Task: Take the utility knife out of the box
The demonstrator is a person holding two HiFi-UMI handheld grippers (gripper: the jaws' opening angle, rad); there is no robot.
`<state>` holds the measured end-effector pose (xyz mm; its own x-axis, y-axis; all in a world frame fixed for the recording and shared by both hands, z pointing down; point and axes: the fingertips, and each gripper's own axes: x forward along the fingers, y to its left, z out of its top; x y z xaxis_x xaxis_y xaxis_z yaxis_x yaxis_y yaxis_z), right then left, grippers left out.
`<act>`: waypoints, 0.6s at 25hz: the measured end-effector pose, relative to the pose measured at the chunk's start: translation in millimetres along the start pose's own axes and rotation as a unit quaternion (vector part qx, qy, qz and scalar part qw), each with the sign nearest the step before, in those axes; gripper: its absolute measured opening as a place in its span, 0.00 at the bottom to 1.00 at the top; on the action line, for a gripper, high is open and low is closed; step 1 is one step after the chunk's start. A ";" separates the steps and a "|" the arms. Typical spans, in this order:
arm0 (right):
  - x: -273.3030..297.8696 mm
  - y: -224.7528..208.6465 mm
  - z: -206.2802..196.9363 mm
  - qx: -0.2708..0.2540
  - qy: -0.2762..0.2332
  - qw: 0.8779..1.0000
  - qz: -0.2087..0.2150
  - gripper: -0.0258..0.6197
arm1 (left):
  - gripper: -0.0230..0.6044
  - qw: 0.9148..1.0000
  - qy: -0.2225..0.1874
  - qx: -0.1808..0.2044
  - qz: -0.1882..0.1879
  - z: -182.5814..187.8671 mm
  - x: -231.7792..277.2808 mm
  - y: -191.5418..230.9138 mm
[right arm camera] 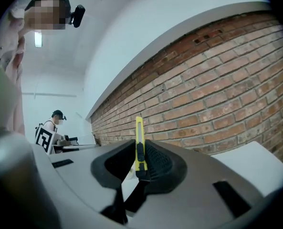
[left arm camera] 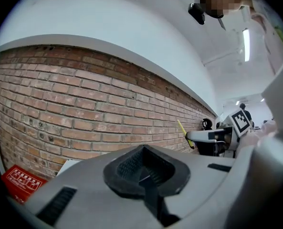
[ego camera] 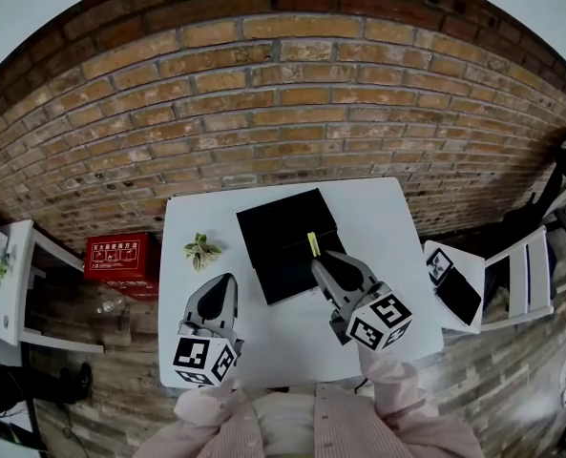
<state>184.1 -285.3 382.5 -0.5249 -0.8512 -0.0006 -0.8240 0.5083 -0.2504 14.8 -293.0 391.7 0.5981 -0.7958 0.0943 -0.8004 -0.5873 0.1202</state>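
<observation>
A flat black box (ego camera: pixel 284 241) lies on the white table (ego camera: pixel 197 218), towards its far side. My right gripper (ego camera: pixel 323 262) hovers over the box's right part, shut on a yellow utility knife (ego camera: pixel 313 244). In the right gripper view the knife (right arm camera: pixel 139 140) stands upright between the pads (right arm camera: pixel 153 163), its tip poking out past them, with the brick wall behind. My left gripper (ego camera: pixel 220 289) is held above the table to the left of the box, its jaws together and holding nothing. From the left gripper (left arm camera: pixel 143 168) the right gripper (left arm camera: pixel 210 138) and the knife (left arm camera: pixel 183 130) show at the right.
A small green sprig (ego camera: pixel 202 250) lies on the table left of the box. A red box (ego camera: pixel 120 259) sits on the floor at the left. At the right stand a low white table (ego camera: pixel 454 289) and a white chair (ego camera: pixel 526 275). A brick wall (ego camera: pixel 292 113) lies behind.
</observation>
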 end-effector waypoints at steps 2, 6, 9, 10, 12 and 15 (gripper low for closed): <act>-5.1 -0.9 10.5 -0.001 -0.017 1.000 -0.011 0.14 | 0.02 1.000 -0.008 0.006 0.005 7.4 -2.8 3.0; -16.1 -1.4 28.1 -0.012 -0.042 0.999 -0.032 0.14 | 0.02 0.999 -0.022 0.019 0.020 22.3 -10.4 11.6; -23.9 -3.1 37.1 -0.020 -0.055 0.997 -0.048 0.14 | 0.02 0.999 -0.032 0.025 0.034 32.4 -15.9 20.6; -26.6 -4.2 39.0 -0.020 -0.060 0.997 -0.054 0.14 | 0.02 0.998 -0.035 0.027 0.037 35.5 -17.6 23.0; -31.9 -6.2 41.9 -0.018 -0.068 0.995 -0.064 0.14 | 0.02 0.998 -0.042 0.030 0.043 40.9 -21.2 26.9; -38.0 -7.6 44.7 -0.016 -0.076 0.994 -0.074 0.14 | 0.02 0.997 -0.048 0.036 0.050 48.5 -26.4 31.0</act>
<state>219.8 -262.6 341.1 -0.3609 -0.9258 -0.1127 -0.8978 0.3776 -0.2267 -27.7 -297.3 345.0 0.5114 -0.8593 0.0058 -0.8587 -0.5107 0.0430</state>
